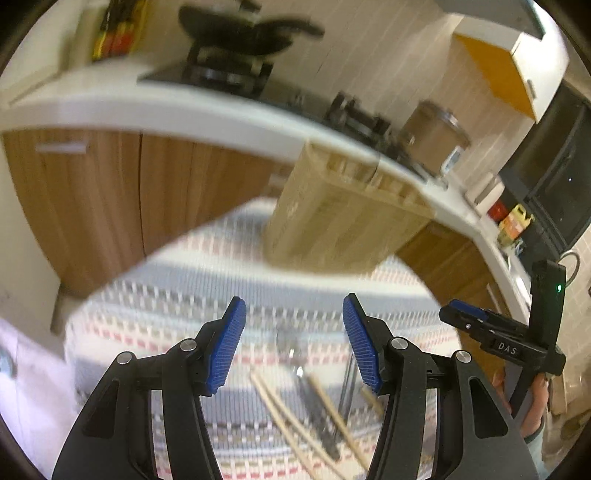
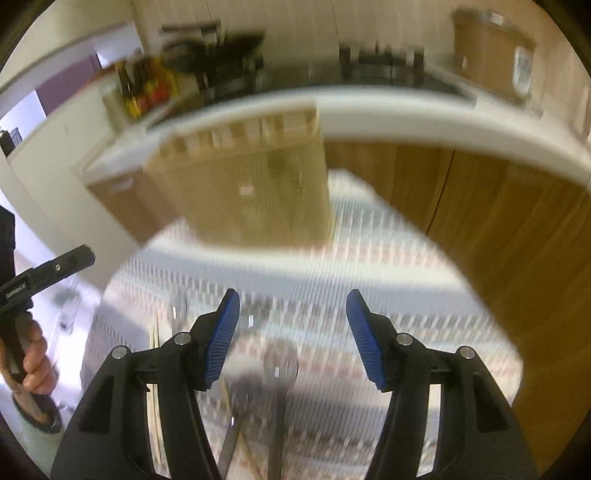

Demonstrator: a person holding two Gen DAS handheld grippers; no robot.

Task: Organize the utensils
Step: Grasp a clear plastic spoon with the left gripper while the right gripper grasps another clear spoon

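Observation:
A table under a striped cloth [image 1: 177, 295] carries loose utensils: pale chopsticks [image 1: 280, 410], a dark-handled piece [image 1: 321, 424] and a metal spoon [image 2: 280, 363], all blurred. At the table's far edge stands a wooden utensil holder [image 1: 343, 214] with several slots in its top; it also shows in the right wrist view [image 2: 251, 177]. My left gripper [image 1: 294, 302] hovers open above the chopsticks with nothing between its blue pads. My right gripper [image 2: 293, 295] is open over the spoon, apart from it. Each gripper shows in the other's view, the right [image 1: 465, 317] and the left [image 2: 74, 260].
Beyond the table runs a white kitchen counter [image 1: 221, 110] over wooden cabinet doors [image 1: 110, 203]. A stove with a black wok [image 1: 251, 29], a steel pot [image 1: 436, 136] and bottles [image 2: 147, 88] stand on the counter. A hand [image 2: 33, 354] holds the left gripper's handle.

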